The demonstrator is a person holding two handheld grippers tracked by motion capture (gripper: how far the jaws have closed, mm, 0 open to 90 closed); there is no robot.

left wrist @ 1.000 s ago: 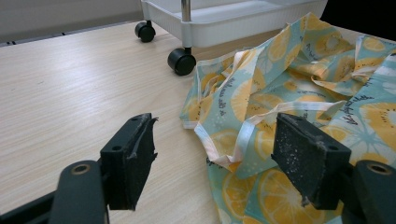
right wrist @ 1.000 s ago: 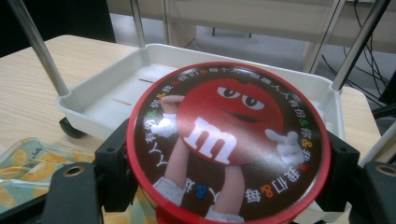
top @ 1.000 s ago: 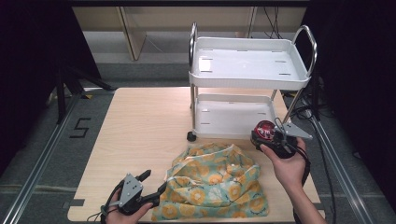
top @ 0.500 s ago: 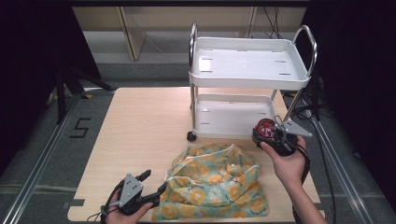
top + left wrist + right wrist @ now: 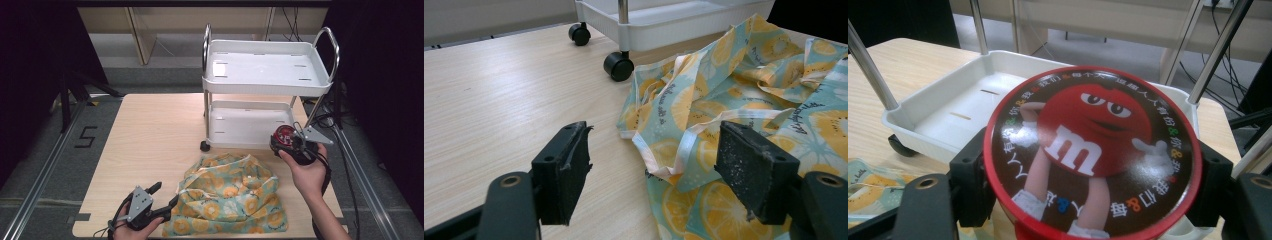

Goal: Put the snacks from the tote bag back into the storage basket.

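Red round candy tin with the cartoon lid sits clamped between the black jaws of the right hand-held gripper, held up off the desk in the person's right hand, just in front of the white two-shelf cart and its lower tray. Below and to the left lies the crumpled fruit-print cloth bag, spread on the desk near the front edge. Over on the left, the left hand-held gripper rests low with jaws wide apart, gripping nothing, the bag's pale trim lying between them, a cart caster just beyond
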